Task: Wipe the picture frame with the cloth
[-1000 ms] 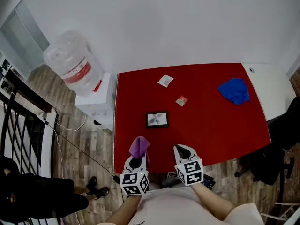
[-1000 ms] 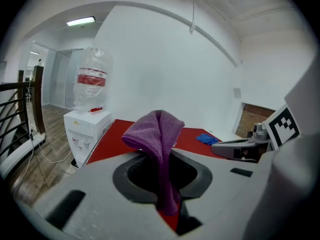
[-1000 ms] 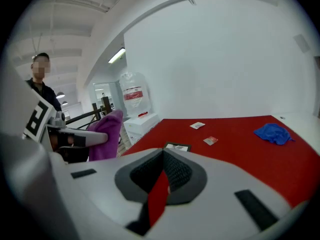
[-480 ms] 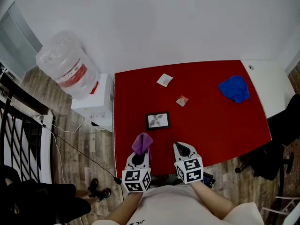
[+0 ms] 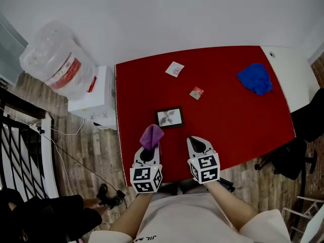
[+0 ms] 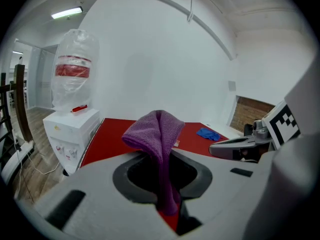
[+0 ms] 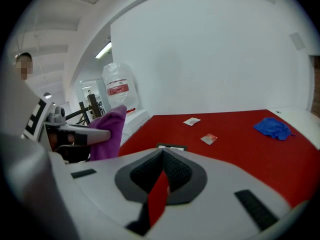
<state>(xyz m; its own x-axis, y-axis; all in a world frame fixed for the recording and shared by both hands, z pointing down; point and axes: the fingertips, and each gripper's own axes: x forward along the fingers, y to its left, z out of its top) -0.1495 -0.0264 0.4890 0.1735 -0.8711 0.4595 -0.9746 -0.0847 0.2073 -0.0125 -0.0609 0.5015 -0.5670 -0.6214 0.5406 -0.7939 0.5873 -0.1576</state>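
Observation:
A small dark picture frame (image 5: 169, 117) lies flat on the red table (image 5: 233, 125), just beyond both grippers; it also shows as the picture frame (image 7: 171, 147) in the right gripper view. My left gripper (image 5: 148, 150) is shut on a purple cloth (image 5: 151, 136) that stands up out of its jaws, the same purple cloth (image 6: 159, 144) seen in the left gripper view. My right gripper (image 5: 197, 147) is shut with nothing in it, over the table's near edge, right of the frame.
A blue cloth (image 5: 255, 78) lies at the table's far right. Two small packets (image 5: 175, 69) (image 5: 197, 92) lie beyond the frame. A water dispenser with a big bottle (image 5: 55, 59) stands left of the table. A white table (image 5: 293, 70) adjoins the red one on the right.
The head view has shifted, so the table sits higher and closer in the picture. Both grippers are nearer the frame; the cloth stays in the left gripper.

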